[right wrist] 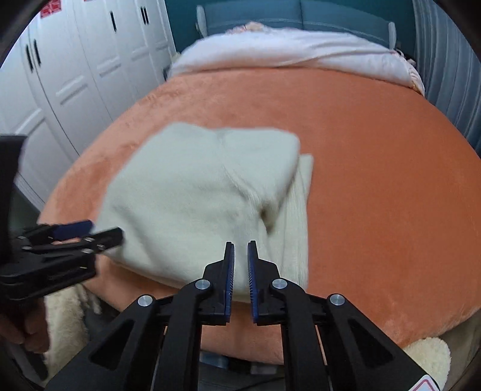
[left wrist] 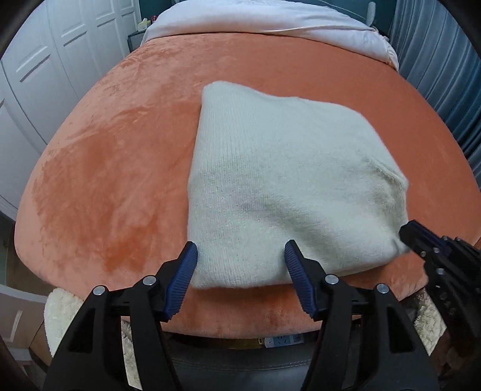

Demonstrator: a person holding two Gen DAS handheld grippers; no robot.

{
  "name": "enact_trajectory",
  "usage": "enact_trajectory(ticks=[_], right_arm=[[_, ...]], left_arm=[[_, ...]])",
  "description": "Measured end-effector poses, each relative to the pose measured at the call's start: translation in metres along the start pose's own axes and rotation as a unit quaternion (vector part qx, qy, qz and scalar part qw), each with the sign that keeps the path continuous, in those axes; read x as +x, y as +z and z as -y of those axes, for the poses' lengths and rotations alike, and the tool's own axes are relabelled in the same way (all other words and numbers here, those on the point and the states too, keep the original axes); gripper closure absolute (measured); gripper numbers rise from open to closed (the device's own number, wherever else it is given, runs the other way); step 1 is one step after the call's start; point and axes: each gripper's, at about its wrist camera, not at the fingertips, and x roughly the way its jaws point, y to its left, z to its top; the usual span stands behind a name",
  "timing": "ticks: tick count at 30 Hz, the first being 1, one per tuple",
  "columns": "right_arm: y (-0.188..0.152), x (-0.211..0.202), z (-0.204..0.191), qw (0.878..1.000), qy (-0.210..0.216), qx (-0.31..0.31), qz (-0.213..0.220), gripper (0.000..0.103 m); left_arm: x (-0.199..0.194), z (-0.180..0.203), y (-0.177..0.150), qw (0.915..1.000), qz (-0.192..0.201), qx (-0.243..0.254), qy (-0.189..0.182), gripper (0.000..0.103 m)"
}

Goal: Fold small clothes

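A folded cream knit garment (left wrist: 282, 186) lies on the orange plush bed cover (left wrist: 114, 168). My left gripper (left wrist: 240, 255) is open, its blue-padded fingers straddling the garment's near left edge. In the right wrist view the garment (right wrist: 195, 195) looks blurred, with a ribbed part sticking out on its right side. My right gripper (right wrist: 240, 258) has its jaws nearly closed over the garment's near edge, with only a narrow gap. It also shows in the left wrist view (left wrist: 421, 237) at the garment's right corner. The left gripper shows in the right wrist view (right wrist: 87, 233) at the garment's left side.
A white duvet (left wrist: 270, 21) is bunched at the far end of the bed. White wardrobe doors (right wrist: 78, 69) stand to the left, a blue curtain (left wrist: 445, 78) to the right. A fluffy cream rug (right wrist: 430, 352) lies on the floor below the bed's near edge.
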Motion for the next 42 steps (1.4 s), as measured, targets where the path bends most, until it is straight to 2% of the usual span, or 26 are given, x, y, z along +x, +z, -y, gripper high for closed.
enact_trajectory(ticks=[1, 2, 5, 7, 8, 9, 11, 12, 13, 14, 15, 17, 20, 21, 24, 27, 28, 29, 31, 33, 34, 36, 39, 42], right_arm=[[-0.009, 0.021, 0.008, 0.999, -0.018, 0.008, -0.032, 0.103], [-0.02, 0.027, 0.013, 0.999, -0.008, 0.019, -0.038, 0.103], [-0.021, 0.016, 0.022, 0.998, 0.01, 0.047, -0.038, 0.103], [-0.013, -0.002, 0.023, 0.998, 0.02, 0.062, -0.008, 0.094], [-0.009, -0.008, 0.023, 0.997, 0.024, 0.068, 0.007, 0.082], [-0.005, -0.014, 0.024, 0.997, 0.023, 0.073, 0.019, 0.061], [-0.001, -0.007, 0.024, 0.997, 0.015, 0.072, 0.017, 0.047], [0.001, 0.005, 0.024, 0.997, 0.018, 0.069, -0.003, 0.048], [0.0, 0.018, 0.024, 0.997, 0.02, 0.069, -0.023, 0.054], [-0.001, 0.028, 0.021, 0.996, 0.028, 0.07, -0.036, 0.084], [-0.003, 0.03, 0.02, 0.996, 0.033, 0.072, -0.04, 0.09], [-0.004, 0.011, 0.018, 0.997, 0.041, 0.072, -0.009, 0.092], [-0.011, -0.016, 0.017, 0.998, 0.03, 0.053, 0.026, 0.094], [-0.015, -0.015, 0.019, 0.998, 0.026, 0.054, 0.023, 0.094], [-0.029, 0.025, 0.019, 0.998, 0.012, 0.042, -0.04, 0.094], [-0.024, 0.015, 0.011, 0.999, 0.002, 0.042, -0.022, 0.087], [-0.022, 0.004, 0.009, 0.999, 0.0, 0.048, -0.008, 0.086], [-0.022, -0.005, 0.009, 0.999, -0.003, 0.05, 0.001, 0.085], [-0.025, -0.027, 0.008, 0.998, -0.014, 0.057, 0.024, 0.08], [-0.037, -0.045, 0.004, 0.997, -0.026, 0.061, 0.038, 0.06], [-0.043, -0.051, 0.001, 0.997, -0.034, 0.058, 0.042, 0.058], [-0.056, -0.056, -0.006, 0.996, -0.06, 0.052, 0.045, 0.053], [-0.072, -0.057, -0.007, 0.994, -0.066, 0.078, 0.029, 0.048], [-0.079, -0.052, -0.006, 0.993, -0.071, 0.091, 0.013, 0.048]], left_arm=[[0.002, 0.001, -0.003, 1.0, -0.004, 0.002, 0.004, 0.042], [0.003, 0.002, -0.007, 1.0, -0.007, 0.004, 0.004, 0.041], [0.006, -0.001, -0.01, 0.9999, -0.01, -0.001, 0.005, 0.04], [0.005, -0.003, -0.01, 0.9999, -0.011, -0.007, 0.002, 0.04], [0.004, -0.002, -0.011, 0.9999, -0.011, -0.008, 0.002, 0.04], [0.003, -0.002, -0.011, 0.9999, -0.012, -0.008, 0.002, 0.04], [0.003, -0.002, -0.011, 0.9999, -0.01, -0.006, 0.003, 0.04], [0.002, -0.001, -0.011, 0.9999, -0.01, -0.005, 0.005, 0.04], [0.002, -0.001, -0.012, 0.9999, -0.01, -0.006, 0.006, 0.04], [0.003, -0.002, -0.012, 0.9999, -0.01, -0.007, 0.006, 0.04], [0.002, -0.003, -0.013, 0.9999, -0.011, -0.008, 0.006, 0.04], [-0.003, -0.004, -0.014, 0.9999, -0.008, -0.011, 0.006, 0.038], [-0.006, -0.004, -0.019, 1.0, -0.002, -0.007, 0.006, 0.033], [-0.005, -0.004, -0.021, 1.0, -0.003, -0.003, 0.006, 0.033], [0.003, 0.001, -0.024, 0.9998, -0.015, 0.002, 0.011, 0.033], [0.0, 0.005, -0.026, 0.9996, -0.013, 0.011, 0.024, 0.032], [-0.003, 0.006, -0.027, 0.9994, -0.01, 0.013, 0.03, 0.027], [-0.005, 0.007, -0.028, 0.9992, -0.004, 0.014, 0.037, 0.024], [-0.012, 0.01, -0.032, 0.9976, 0.017, 0.022, 0.064, 0.023], [-0.016, 0.016, -0.035, 0.9963, 0.025, 0.034, 0.074, 0.023], [-0.018, 0.018, -0.036, 0.996, 0.03, 0.038, 0.075, 0.023], [-0.023, 0.023, -0.04, 0.9949, 0.041, 0.04, 0.083, 0.022], [-0.032, 0.028, -0.046, 0.9936, 0.062, 0.037, 0.087, 0.02], [-0.041, 0.032, -0.051, 0.9927, 0.078, 0.031, 0.087, 0.018]])
